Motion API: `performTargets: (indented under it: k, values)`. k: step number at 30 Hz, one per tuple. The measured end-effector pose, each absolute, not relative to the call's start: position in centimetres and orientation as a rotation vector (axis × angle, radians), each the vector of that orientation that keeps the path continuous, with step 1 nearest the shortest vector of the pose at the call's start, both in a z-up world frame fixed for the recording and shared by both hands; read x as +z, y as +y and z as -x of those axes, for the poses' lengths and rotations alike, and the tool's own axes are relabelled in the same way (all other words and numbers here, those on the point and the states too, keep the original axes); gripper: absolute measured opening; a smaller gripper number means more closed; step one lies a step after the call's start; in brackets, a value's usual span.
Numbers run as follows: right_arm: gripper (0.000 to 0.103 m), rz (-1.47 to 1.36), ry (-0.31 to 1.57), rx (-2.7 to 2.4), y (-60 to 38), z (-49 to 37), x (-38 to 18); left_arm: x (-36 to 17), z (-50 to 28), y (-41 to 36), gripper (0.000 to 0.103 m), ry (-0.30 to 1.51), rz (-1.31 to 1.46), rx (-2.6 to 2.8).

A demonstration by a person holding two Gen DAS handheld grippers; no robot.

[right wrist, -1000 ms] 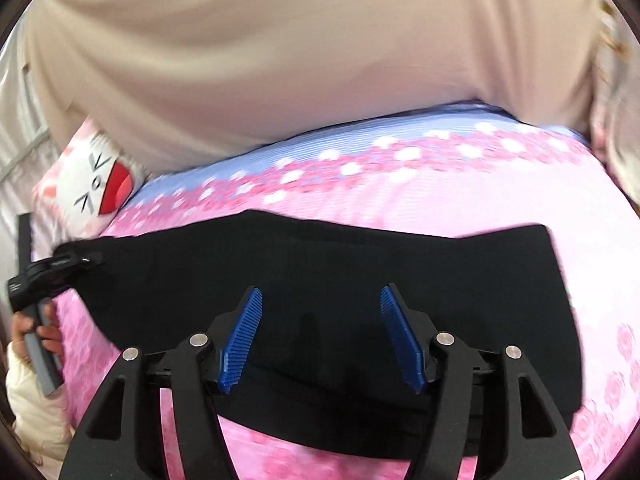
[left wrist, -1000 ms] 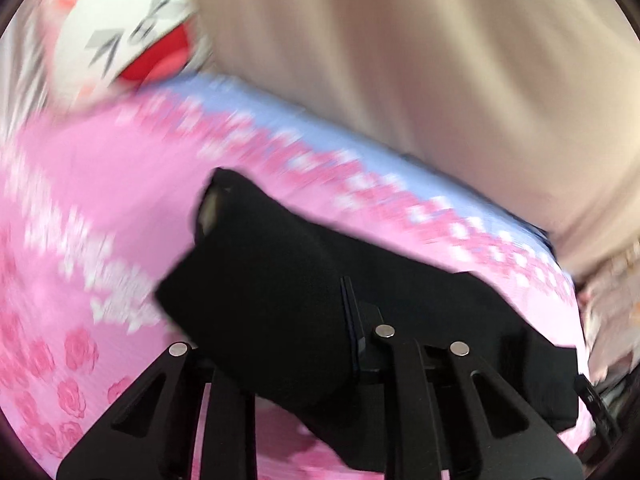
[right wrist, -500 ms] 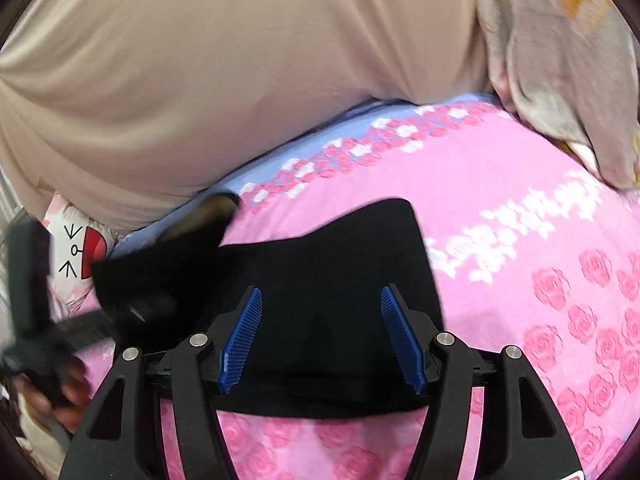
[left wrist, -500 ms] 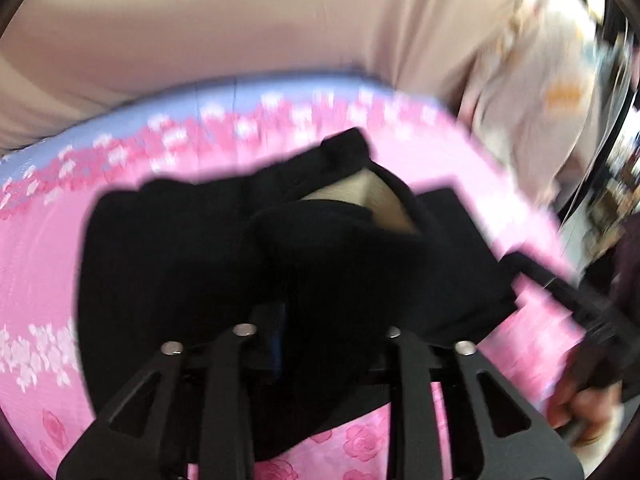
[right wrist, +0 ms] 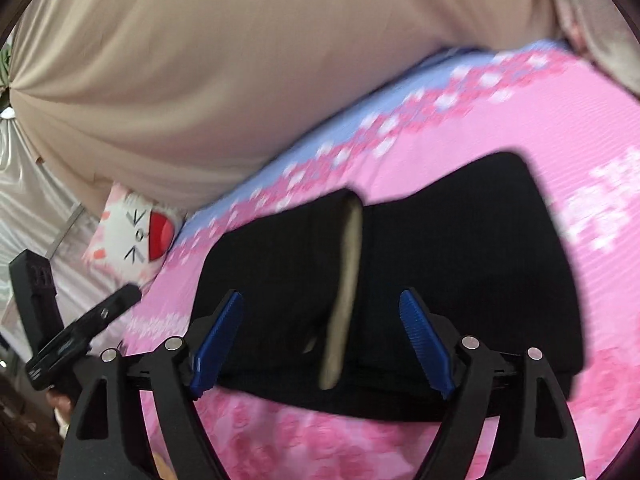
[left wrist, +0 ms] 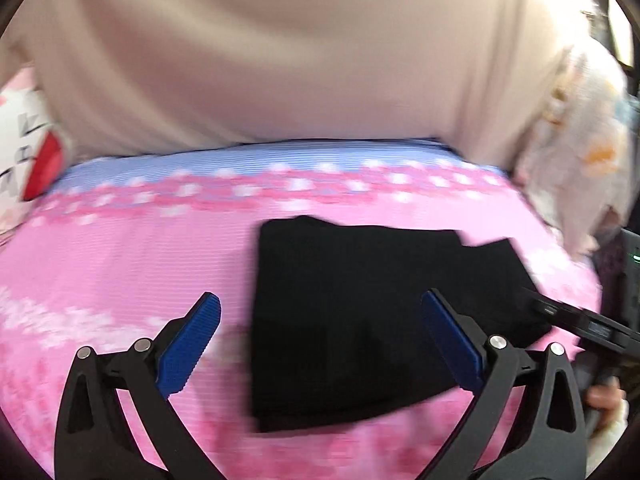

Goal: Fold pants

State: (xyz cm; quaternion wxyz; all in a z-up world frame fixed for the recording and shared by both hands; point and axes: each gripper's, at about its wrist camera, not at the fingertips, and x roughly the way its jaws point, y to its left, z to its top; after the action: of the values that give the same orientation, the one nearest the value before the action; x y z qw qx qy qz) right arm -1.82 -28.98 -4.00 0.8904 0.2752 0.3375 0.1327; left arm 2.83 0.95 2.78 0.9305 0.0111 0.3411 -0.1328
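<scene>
Blue-padded left gripper [left wrist: 320, 340]: jaws opening wide — nothing pinched, pants below them.
Right gripper [right wrist: 320, 340]: jaws opening, pads clear of the cloth.
Black pants [left wrist: 360, 312]: folded flat on the pink floral bedspread [left wrist: 120, 264].
Cat pillow [right wrist: 136, 236]: beyond the pants — beside the beige bedding [right wrist: 200, 60].
</scene>
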Motion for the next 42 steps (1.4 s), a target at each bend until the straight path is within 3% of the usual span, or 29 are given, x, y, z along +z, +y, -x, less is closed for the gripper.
performTargets:
  k: [5, 6, 7, 8, 10, 20, 23, 27, 29, 38, 42]
  values:
    - [0.079, -0.531, 0.825, 0.258, -25.4, -0.1, -6.1, 0.7, -4.3, 5.9, 0.098, 0.751, 0.034, -0.147]
    - [0.07, -0.506, 0.801, 0.242, -24.5, -0.1, -6.0, 0.5, -4.3, 6.5, 0.098, 0.755, 0.04, -0.133]
    - [0.042, -0.491, 0.793, 0.246, -23.9, -0.1, -6.0, 0.2, -4.5, 7.0, 0.098, 0.758, 0.046, -0.118]
    - [0.026, -0.459, 0.797, 0.239, -22.8, -0.4, -5.7, -0.1, -4.5, 7.5, 0.098, 0.76, 0.05, -0.106]
    - [0.016, -0.443, 0.781, 0.268, -21.5, -0.8, -4.8, -0.6, -4.7, 8.3, 0.098, 0.766, 0.066, -0.098]
    - [0.015, -0.366, 0.48, 0.276, -25.8, 2.3, 8.0, 1.5, -4.0, 8.3, 0.098, 0.72, 0.128, -0.159]
    - [0.016, -0.384, 0.528, 0.117, -30.7, 3.7, 5.6, 0.8, -4.2, 7.0, 0.098, 0.745, 0.112, -0.178]
    - [0.017, -0.469, 0.753, -0.088, -36.1, 3.6, -4.0, -0.6, -4.6, 4.3, 0.098, 0.795, 0.075, -0.21]
    - [0.019, -0.55, 0.733, -0.045, -36.9, 3.8, -6.2, -1.0, -4.7, 3.2, 0.098, 0.81, 0.063, -0.23]
    - [0.022, -0.388, 0.566, -0.01, -34.6, 4.4, 1.2, -1.5, -4.2, -1.9, 0.098, 0.841, -0.003, -0.333]
    - [0.022, -0.346, 0.571, 0.055, -33.3, 1.7, 2.0, -3.1, -4.7, -4.2, 0.098, 0.882, -0.056, -0.337]
